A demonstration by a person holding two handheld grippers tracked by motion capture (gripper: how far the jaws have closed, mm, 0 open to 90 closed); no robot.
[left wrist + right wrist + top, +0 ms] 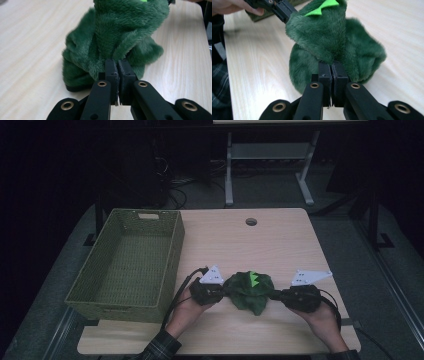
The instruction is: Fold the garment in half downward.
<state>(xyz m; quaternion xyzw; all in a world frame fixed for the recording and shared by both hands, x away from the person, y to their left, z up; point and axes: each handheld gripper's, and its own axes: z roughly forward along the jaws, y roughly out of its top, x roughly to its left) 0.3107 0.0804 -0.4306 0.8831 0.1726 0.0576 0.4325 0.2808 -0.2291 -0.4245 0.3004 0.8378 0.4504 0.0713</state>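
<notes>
A green plush toy [249, 291] with bright green felt spikes is pinched at opposite edges, presumably so that the limp fabric can be carried as one bundle without sagging out of either grip. The left gripper [118, 65] is clamped on a fold of fur directly ahead of its jaws; the right gripper [331, 67] is likewise clenched on a fold at the far side. In the high view the toy is seen between the two grippers, over the near part of the wooden table [280, 240]. Both hands are held low and roughly level, jaws pointed inward toward each other, forearms entering from the near edge. A woven green basket [172, 252] stands beyond and to the outside of the left gripper, probably the intended destination.
</notes>
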